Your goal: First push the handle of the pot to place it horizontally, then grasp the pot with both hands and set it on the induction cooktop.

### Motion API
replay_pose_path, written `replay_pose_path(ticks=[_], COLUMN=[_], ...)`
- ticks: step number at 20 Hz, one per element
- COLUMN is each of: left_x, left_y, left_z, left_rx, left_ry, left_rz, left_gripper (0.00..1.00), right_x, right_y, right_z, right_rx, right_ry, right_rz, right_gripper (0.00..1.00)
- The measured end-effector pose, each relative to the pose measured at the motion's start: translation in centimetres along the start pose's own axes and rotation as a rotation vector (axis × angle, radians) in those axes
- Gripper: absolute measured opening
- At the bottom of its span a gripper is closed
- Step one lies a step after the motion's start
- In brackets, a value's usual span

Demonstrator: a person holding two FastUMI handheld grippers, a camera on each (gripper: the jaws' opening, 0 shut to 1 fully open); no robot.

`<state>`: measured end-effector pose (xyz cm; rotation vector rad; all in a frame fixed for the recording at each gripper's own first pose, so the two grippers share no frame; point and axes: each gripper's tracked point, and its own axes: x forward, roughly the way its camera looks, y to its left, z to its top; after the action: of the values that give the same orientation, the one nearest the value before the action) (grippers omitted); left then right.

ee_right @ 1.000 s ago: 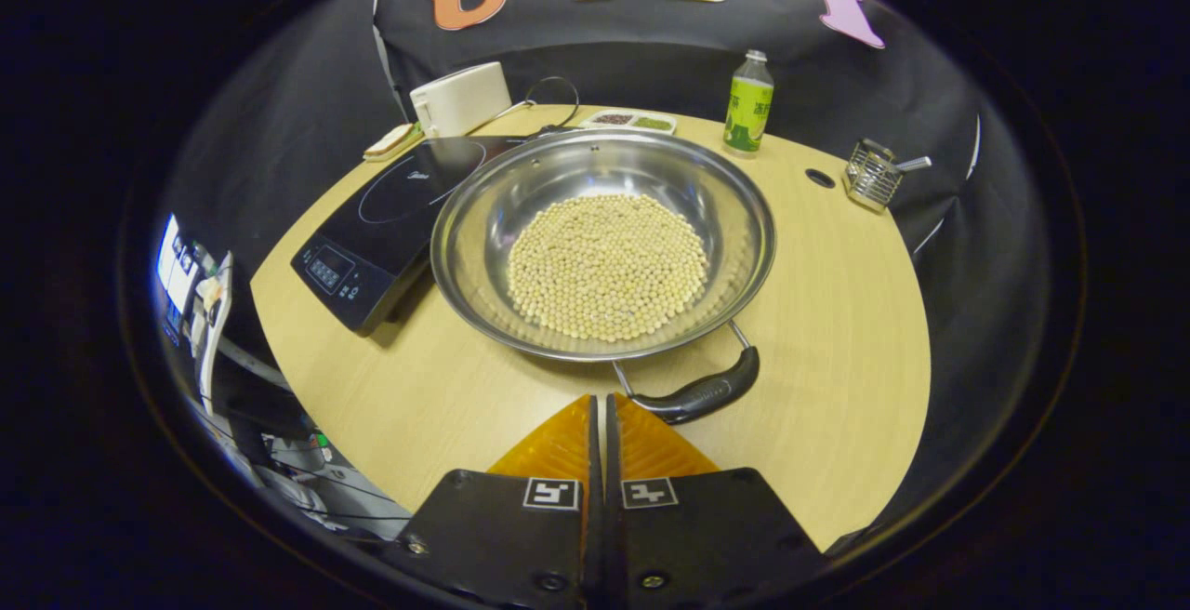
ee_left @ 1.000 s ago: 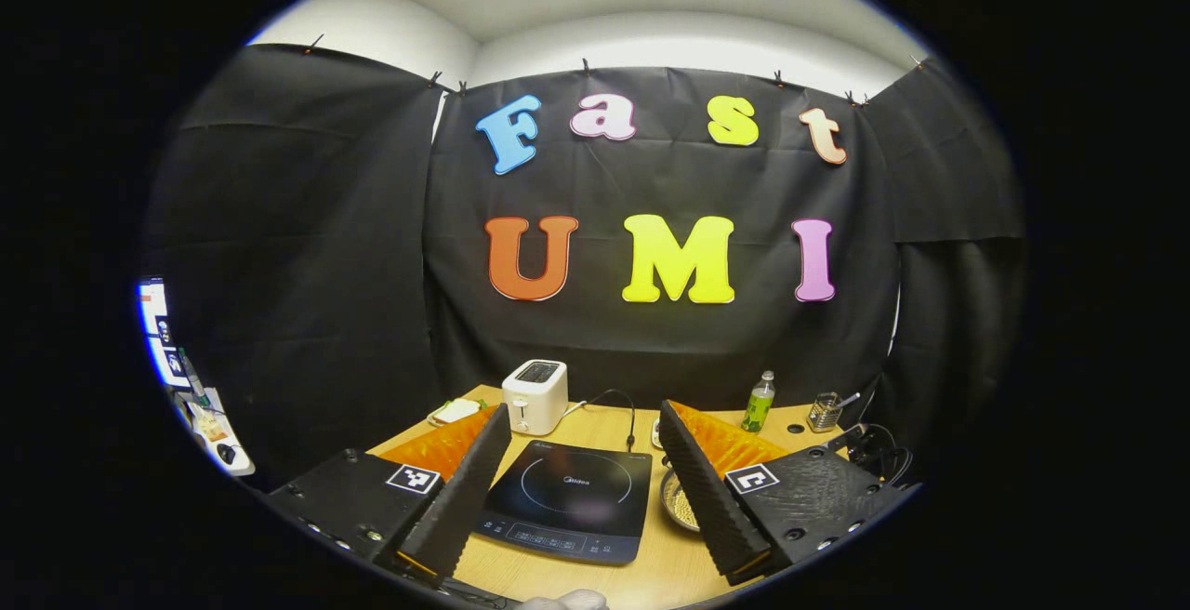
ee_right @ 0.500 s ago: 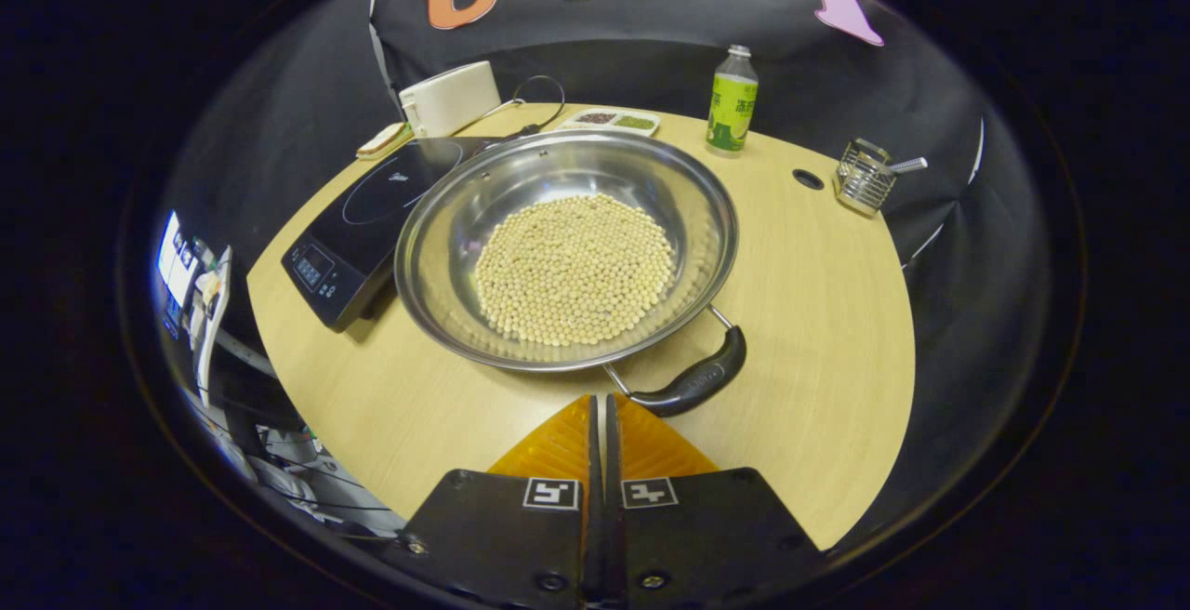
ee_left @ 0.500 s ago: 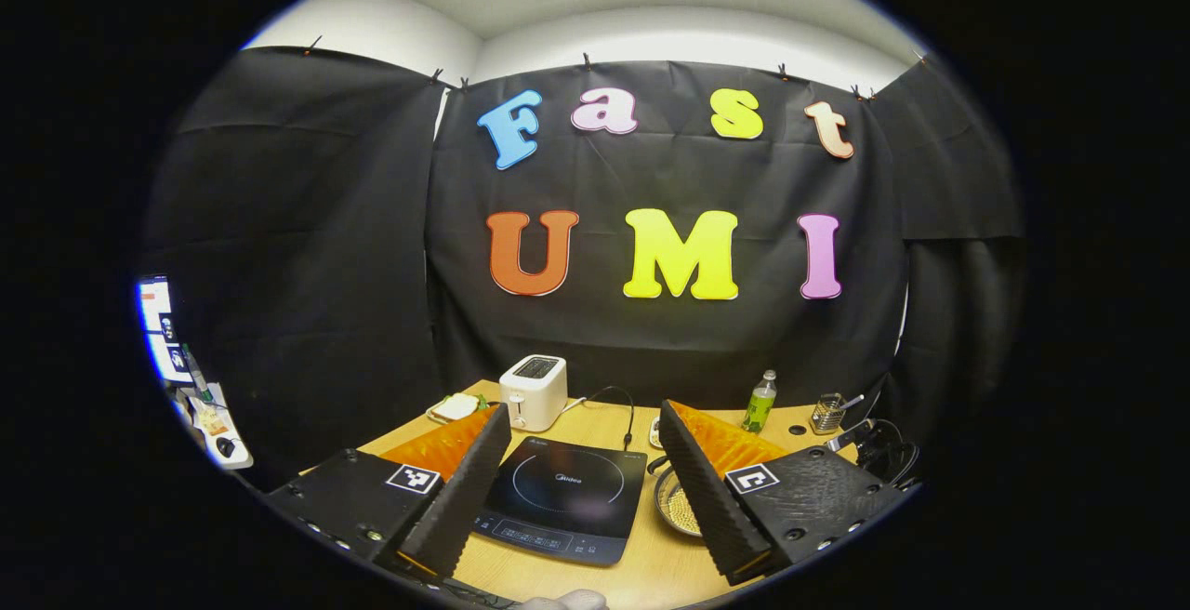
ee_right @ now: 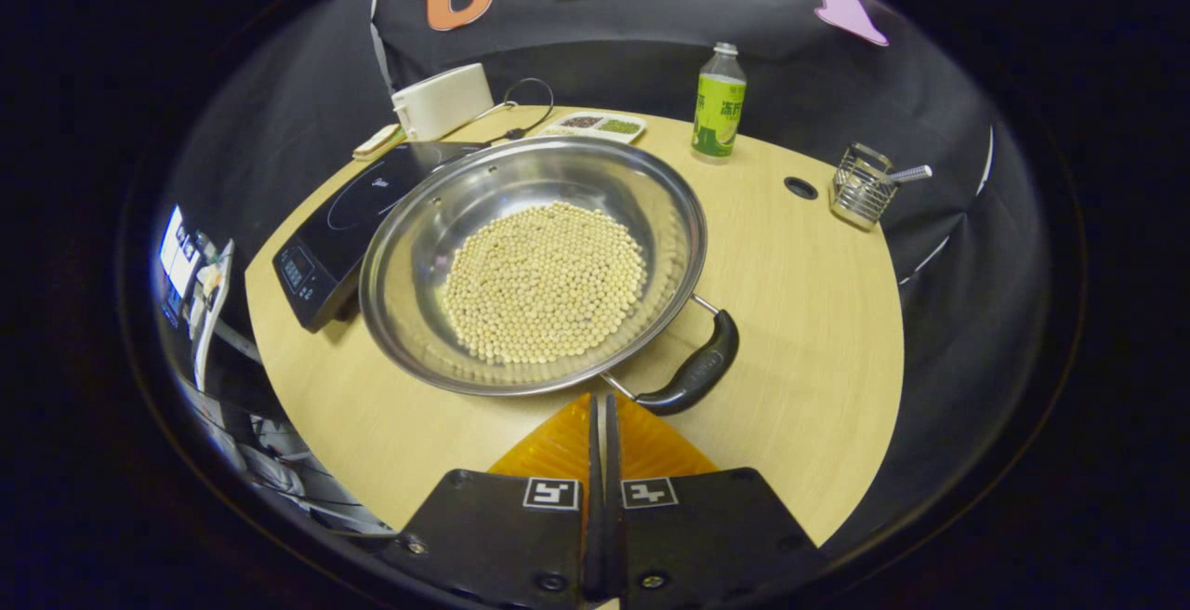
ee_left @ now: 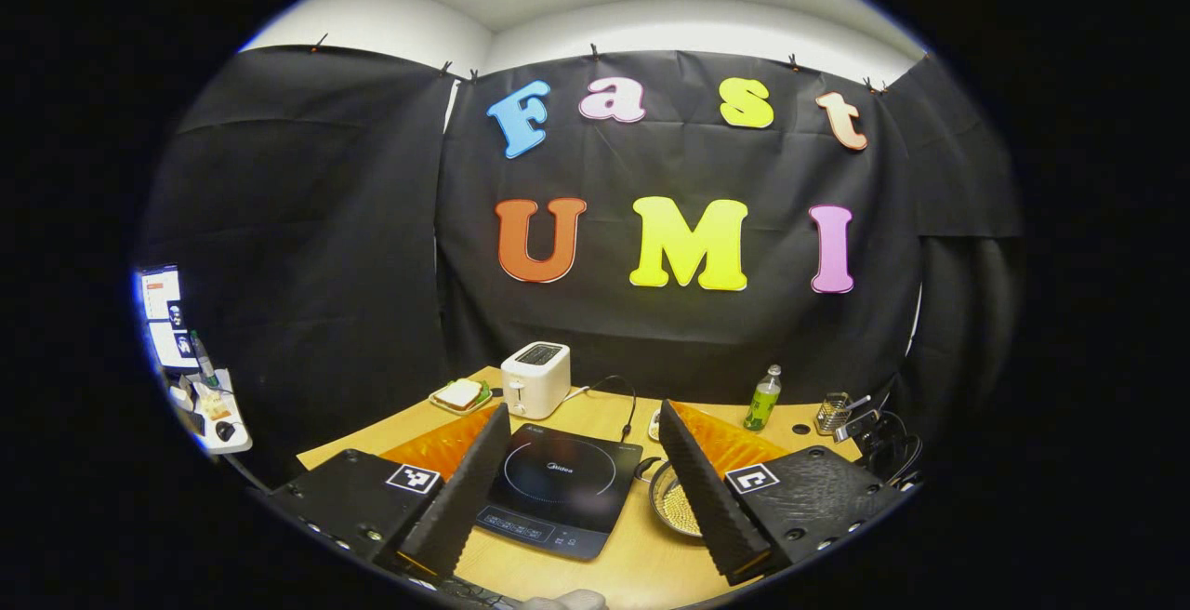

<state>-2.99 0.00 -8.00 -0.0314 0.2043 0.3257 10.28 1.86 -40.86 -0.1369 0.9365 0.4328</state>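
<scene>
Steel pot (ee_right: 535,266) of pale beans, its black handle (ee_right: 693,376) angled near-right, seemingly overlapping the black induction cooktop (ee_right: 349,219).

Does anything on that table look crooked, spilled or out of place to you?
Only slightly. The wide steel pot of pale beans sits on the wooden table with its rim against or over the black induction cooktop, and its black handle points off at an angle. Nothing looks spilled or damaged; the beans are all inside.
</scene>
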Motion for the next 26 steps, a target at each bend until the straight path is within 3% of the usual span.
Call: replay_pose_path(ticks=[11, 26], left_x=[-0.8, -1.4], left_y=[-2.2, -1.5], left_z=[-1.2, -1.4], left_rx=[-0.016, -0.006], left_ry=[0.018, 0.018], left_rz=[0.112, 0.149], left_gripper=[0.96, 0.95], right_x=[1.3, 2.3], right_y=[-4.1, -6.3], right_z=[2.0, 3.6], right_rx=[-0.079, -0.141], right_ry=[0.004, -0.002], right_rz=[0.038, 0.002], right_gripper=[0.04, 0.04])
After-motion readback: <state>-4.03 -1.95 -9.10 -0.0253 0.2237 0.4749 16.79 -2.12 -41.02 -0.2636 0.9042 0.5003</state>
